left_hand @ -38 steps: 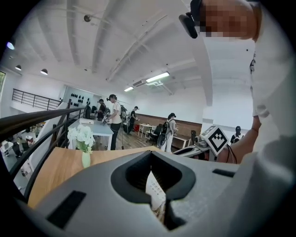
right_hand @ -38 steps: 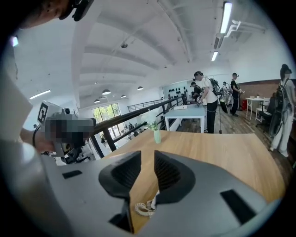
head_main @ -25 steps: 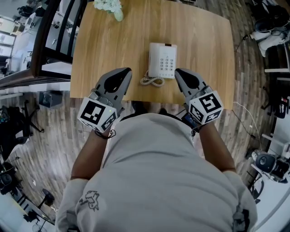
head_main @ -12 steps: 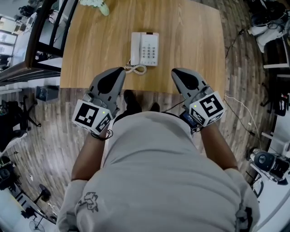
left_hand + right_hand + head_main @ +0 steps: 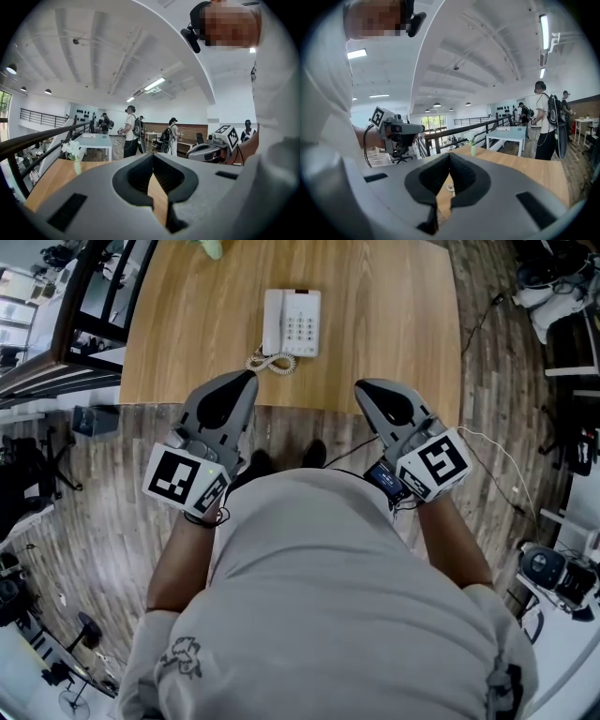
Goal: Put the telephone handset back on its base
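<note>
Telephone (image 5: 292,322) lies on table (image 5: 394,324), well ahead of left gripper (image 5: 246,379) and right gripper (image 5: 364,388); both jaws closed, empty.

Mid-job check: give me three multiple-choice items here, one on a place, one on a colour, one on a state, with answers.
1. Where is the telephone? A on the wooden table; B on a shelf; C held in the air.
2. What colour is the telephone? A black; B white; C red.
3. How are the jaws of the left hand-held gripper? A wide apart; B clamped on the telephone; C together, empty.
Answers: 1 A, it rests on the tabletop; 2 B, body and coiled cord are white; 3 C, the left gripper view shows them meeting around nothing.
</note>
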`<action>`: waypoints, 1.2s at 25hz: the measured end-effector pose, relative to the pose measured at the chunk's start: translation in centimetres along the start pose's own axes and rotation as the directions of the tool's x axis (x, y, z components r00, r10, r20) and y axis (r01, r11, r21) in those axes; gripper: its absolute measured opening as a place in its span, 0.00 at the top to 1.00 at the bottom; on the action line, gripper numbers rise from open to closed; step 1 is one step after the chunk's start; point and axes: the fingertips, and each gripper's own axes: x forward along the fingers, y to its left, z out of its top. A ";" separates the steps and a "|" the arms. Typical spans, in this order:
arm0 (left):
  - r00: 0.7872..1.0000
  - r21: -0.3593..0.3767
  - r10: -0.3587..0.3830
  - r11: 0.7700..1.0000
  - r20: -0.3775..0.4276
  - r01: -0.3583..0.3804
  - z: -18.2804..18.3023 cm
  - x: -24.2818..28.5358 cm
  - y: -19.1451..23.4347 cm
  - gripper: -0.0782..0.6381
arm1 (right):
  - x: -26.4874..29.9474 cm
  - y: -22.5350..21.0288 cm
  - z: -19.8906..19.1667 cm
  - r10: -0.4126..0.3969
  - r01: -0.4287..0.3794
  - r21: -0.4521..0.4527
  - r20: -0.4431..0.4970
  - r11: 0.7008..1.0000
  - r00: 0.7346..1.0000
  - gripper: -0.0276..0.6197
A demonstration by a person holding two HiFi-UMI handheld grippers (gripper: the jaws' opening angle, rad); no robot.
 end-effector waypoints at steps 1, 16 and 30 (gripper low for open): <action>1.000 0.001 -0.004 1.000 0.004 0.004 0.0 -0.3 0.1 0.88 | 0.0 0.5 0.1 0.000 0.000 -0.004 0.003 1.000 1.000 0.95; 0.996 0.006 -0.091 0.996 0.012 0.091 -1.3 -11.4 1.8 0.88 | 1.8 11.8 1.0 -0.098 0.098 -0.015 0.029 0.995 0.995 0.95; 0.989 -0.011 -0.145 0.989 0.011 0.145 -3.9 -22.4 1.8 0.88 | 2.2 23.5 -0.6 -0.178 0.178 0.017 0.022 0.984 0.984 0.95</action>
